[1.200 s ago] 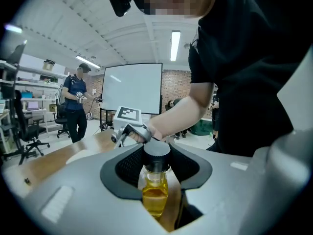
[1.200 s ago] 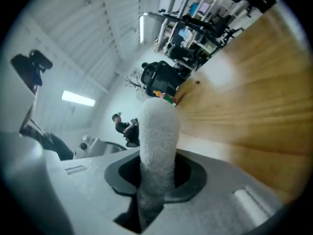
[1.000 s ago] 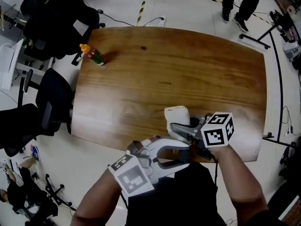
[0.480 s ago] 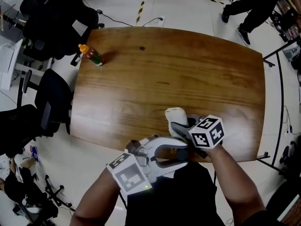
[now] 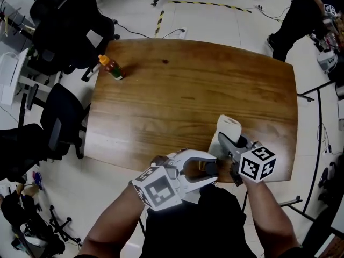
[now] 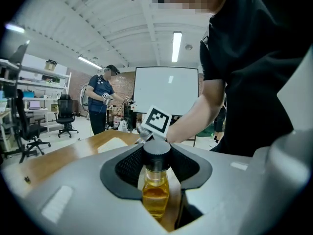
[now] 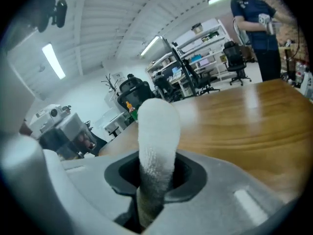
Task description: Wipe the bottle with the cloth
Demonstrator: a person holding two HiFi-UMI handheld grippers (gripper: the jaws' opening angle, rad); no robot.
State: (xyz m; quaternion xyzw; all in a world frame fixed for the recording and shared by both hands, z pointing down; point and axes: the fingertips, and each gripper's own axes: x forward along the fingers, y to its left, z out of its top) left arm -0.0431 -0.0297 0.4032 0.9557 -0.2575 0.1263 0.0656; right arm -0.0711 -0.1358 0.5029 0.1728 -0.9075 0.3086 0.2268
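My left gripper (image 6: pixel 156 163) stays clamped on the amber bottle (image 6: pixel 156 192) at the table's (image 5: pixel 177 101) near edge, while my right gripper (image 7: pixel 155 182), pinching the rolled cloth (image 7: pixel 157 131), has swung right, apparently off the bottle between strokes.

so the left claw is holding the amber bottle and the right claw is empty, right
Not quite. The right claw is not empty: it is shut on the white cloth, as the right gripper view shows. The left claw does hold the amber bottle.
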